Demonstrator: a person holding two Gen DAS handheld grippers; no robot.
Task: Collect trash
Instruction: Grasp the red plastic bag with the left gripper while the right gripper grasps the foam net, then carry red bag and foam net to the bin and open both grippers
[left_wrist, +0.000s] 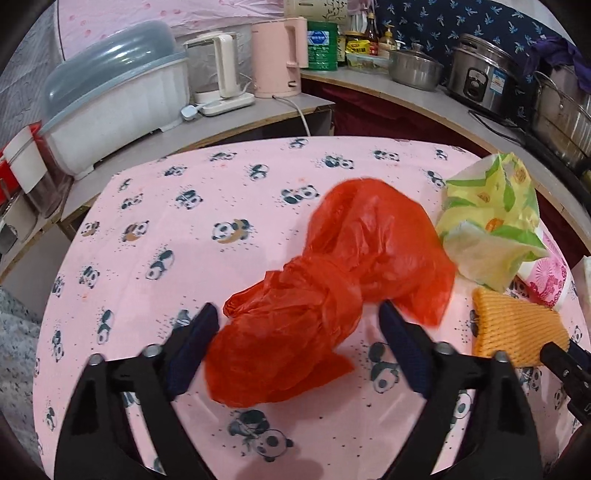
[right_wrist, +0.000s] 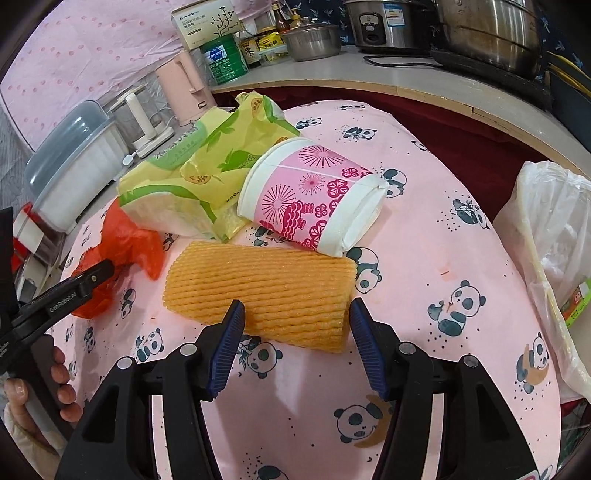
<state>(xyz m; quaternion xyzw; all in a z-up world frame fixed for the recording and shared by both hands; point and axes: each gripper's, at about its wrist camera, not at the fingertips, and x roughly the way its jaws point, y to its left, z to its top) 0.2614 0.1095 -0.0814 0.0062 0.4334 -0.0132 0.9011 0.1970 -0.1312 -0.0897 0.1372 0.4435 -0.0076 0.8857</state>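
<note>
You are keeping left claw (left_wrist: 299, 314) released astride red bag (left_wrist: 332, 280); film slipping out. Right claw (right_wrist: 295, 314) released around orange foam net (right_wrist: 258, 291) beside bag, risking crush.

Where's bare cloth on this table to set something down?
Free: the cloth left of the red bag, toward the counter, and the stretch between the orange foam sleeve and the white bag. Crowded: tissue pack, paper cup and sleeve cluster together, close beside the red bag.

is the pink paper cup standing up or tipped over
Tipped over: the pink paper cup lies on its side on the tablecloth, rim facing left.
</note>
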